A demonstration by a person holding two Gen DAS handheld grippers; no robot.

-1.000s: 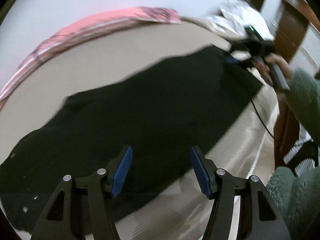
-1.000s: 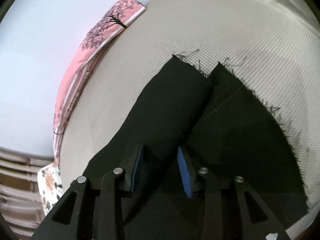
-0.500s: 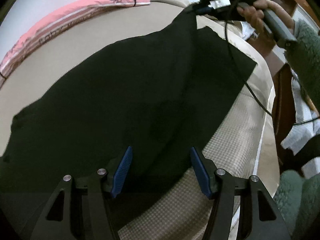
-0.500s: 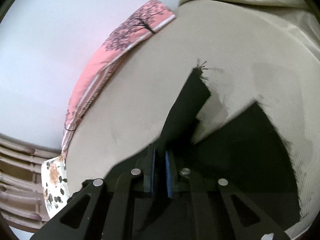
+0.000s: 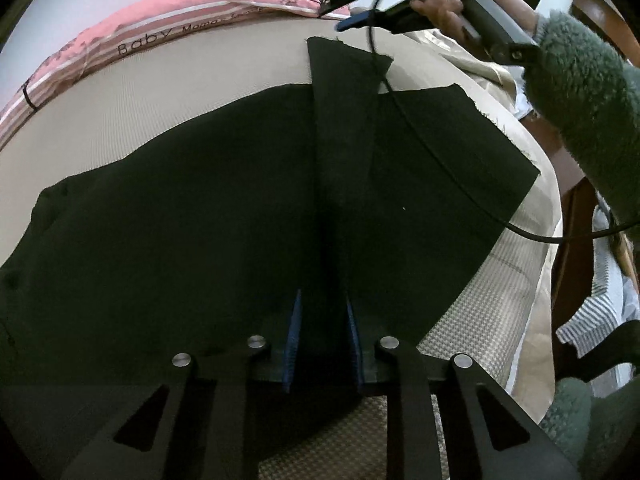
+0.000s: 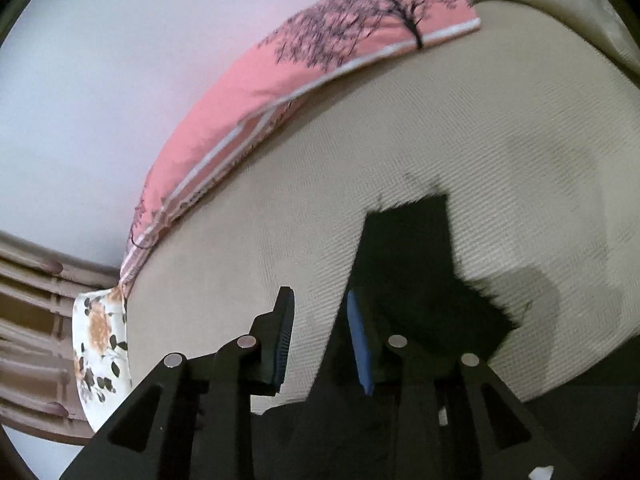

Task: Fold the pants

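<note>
I see the black pants [image 5: 192, 216] spread across the beige bed [image 5: 192, 80], and I use them as my landmark. My left gripper [image 5: 323, 344] sits at their near edge, pointing steeply down, and its blue fingers [image 5: 294, 340] have just been closing: a raised ridge of black cloth stands between them and they pinch it. From that ridge one pant leg [image 5: 344, 92] runs up and away as a narrow fold, lying over the rest of the pants, its frayed hem toward the far side of the bed.

Above that hem, in the left wrist view, my right hand [image 5: 444, 4] holds the right gripper [image 5: 352, 8] clear of the cloth. In the right wrist view the right gripper's [image 6: 320, 340] fingers [image 6: 358, 344] have just been opening. They stand a little apart, with bare bedcover showing between them. The pant leg's hem [image 6: 404, 240] lies just past the right-hand finger, not clamped.

Beyond the pants, a pink pillow [image 5: 192, 20] with a tree print lines the far edge of the bed. A black cable [image 5: 452, 176] trails across the pants' right part, toward my fuzzy green sleeve [image 5: 580, 92].
</note>
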